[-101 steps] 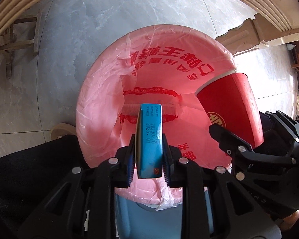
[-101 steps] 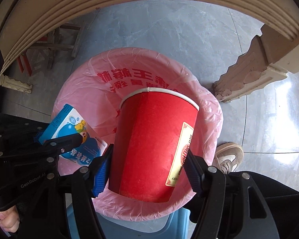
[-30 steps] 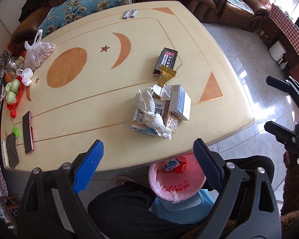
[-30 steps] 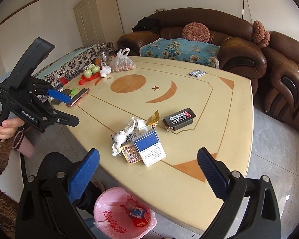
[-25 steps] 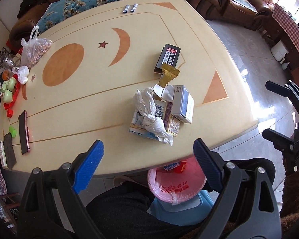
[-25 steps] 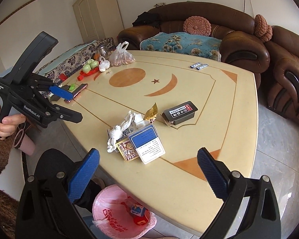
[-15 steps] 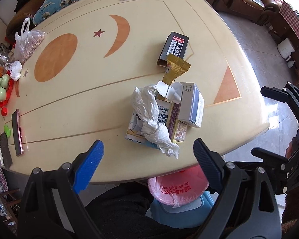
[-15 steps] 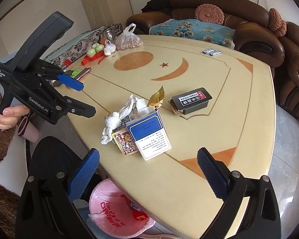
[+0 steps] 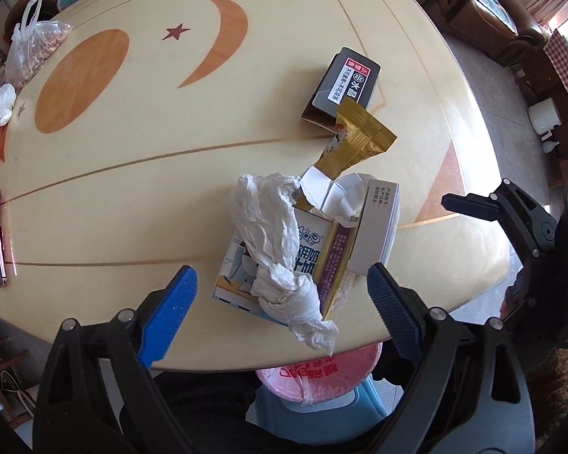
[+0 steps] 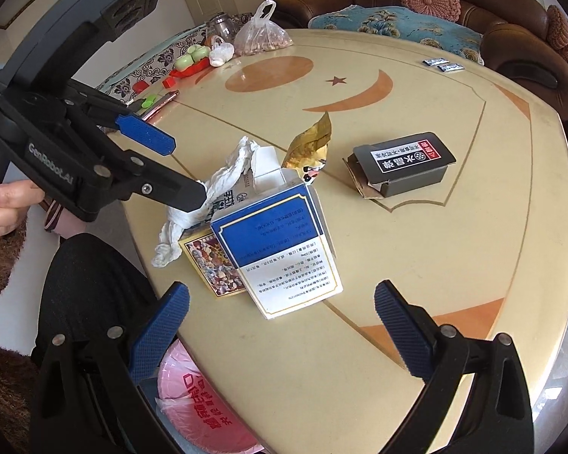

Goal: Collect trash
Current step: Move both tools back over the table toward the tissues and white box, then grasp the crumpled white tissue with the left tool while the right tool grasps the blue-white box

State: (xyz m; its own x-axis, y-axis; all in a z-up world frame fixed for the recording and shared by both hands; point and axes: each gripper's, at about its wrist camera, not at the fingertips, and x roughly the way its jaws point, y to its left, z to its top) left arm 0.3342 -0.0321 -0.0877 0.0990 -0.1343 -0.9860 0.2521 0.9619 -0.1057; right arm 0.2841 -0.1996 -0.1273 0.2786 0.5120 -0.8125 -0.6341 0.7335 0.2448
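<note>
Pink liner of the bin [image 10: 193, 389] sits below the table [image 9: 132, 196] edge. My left claw [image 9: 280, 295] and right claw [image 10: 280, 325] hang spread and empty over the piled cartons [image 9: 284, 257]; beyond lies the black box [image 9: 340, 87]. The crumpled tissue [image 9: 276, 234] looks loosely draped, so a grab may drag it off.

One crumpled tissue [image 9: 280, 249], four boxes [image 10: 284, 242], one gold wrapper [image 9: 356, 140], two sachets [image 10: 443, 64]

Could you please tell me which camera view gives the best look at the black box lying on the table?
The right wrist view shows the black box best: its labelled top, a side wall and the torn open end all appear. The left wrist view looks almost straight down on it, showing mainly the label, with the gold wrapper overlapping its near end.
</note>
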